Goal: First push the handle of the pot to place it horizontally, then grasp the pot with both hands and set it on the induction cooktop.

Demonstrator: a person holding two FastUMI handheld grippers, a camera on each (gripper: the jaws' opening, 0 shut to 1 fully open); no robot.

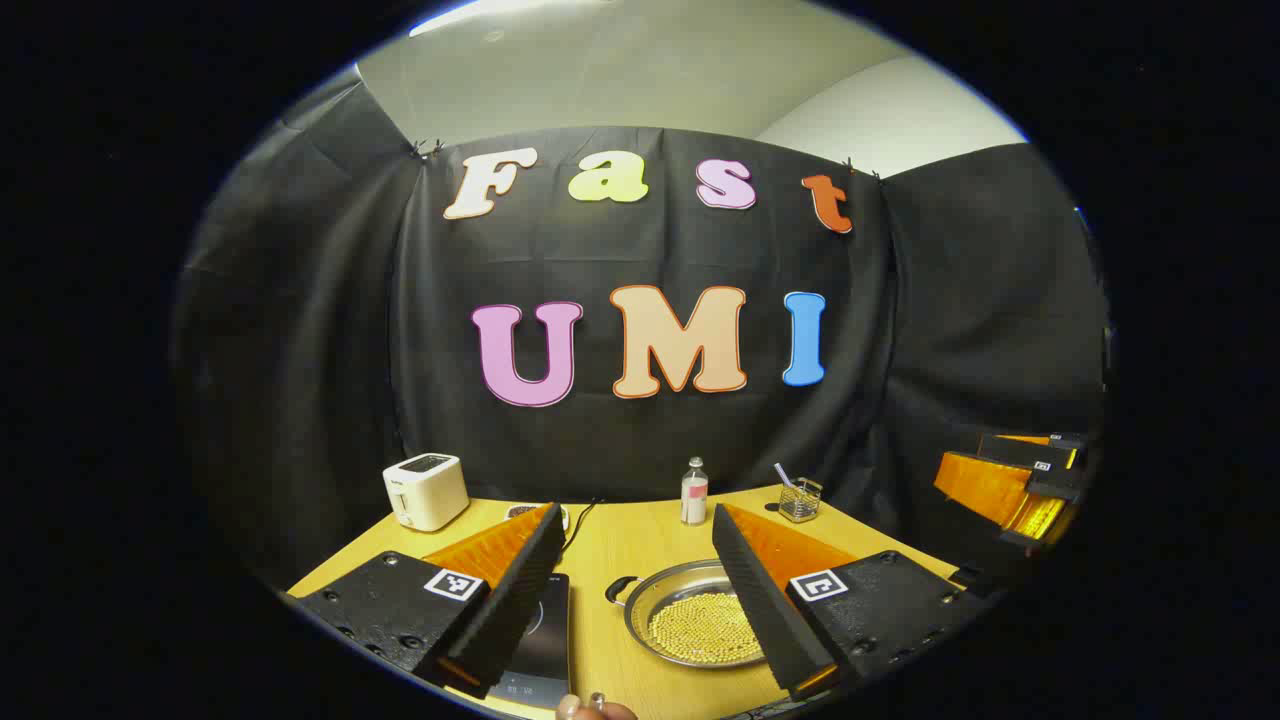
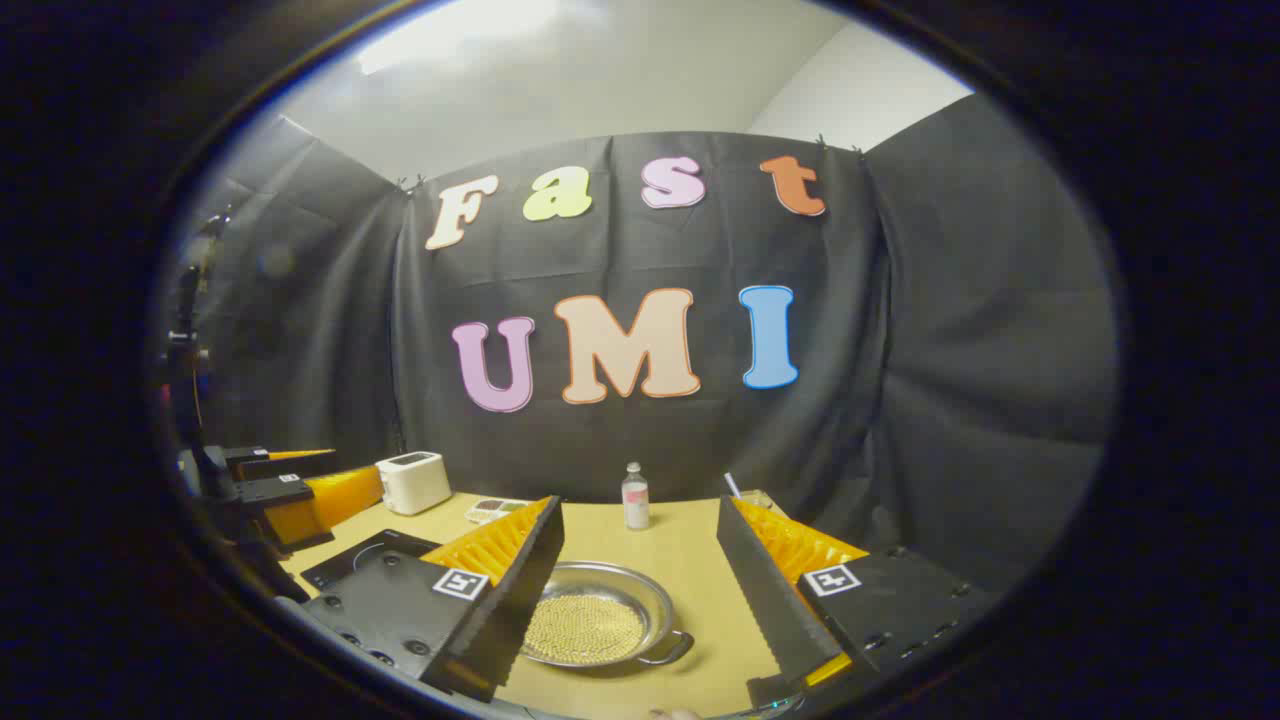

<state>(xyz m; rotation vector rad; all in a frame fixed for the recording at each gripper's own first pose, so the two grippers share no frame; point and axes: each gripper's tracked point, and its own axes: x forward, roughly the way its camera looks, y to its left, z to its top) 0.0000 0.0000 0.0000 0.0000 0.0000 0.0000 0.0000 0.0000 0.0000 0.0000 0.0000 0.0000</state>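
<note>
A shallow steel pot (image 1: 642, 612) filled with small yellow beads sits on the wooden table (image 1: 640, 545), with a dark loop handle (image 1: 620, 588) at its left. The black induction cooktop (image 1: 545, 640) lies flat just left of it. My left gripper (image 1: 636, 515) hovers open above both, apart from them. In the right gripper view the pot (image 2: 645, 592) lies below and between the fingers, a handle (image 2: 672, 650) at its near right, and the cooktop (image 2: 360, 553) is at the left. My right gripper (image 2: 640, 505) is open and holds nothing.
At the back of the table stand a white toaster (image 1: 425, 490), a small bottle (image 1: 694, 490) and a wire holder (image 1: 800, 498). A small dish (image 1: 520, 512) and a cable (image 1: 580, 520) lie behind the cooktop. Black cloth walls the booth. A fingertip (image 1: 590, 705) shows at the bottom.
</note>
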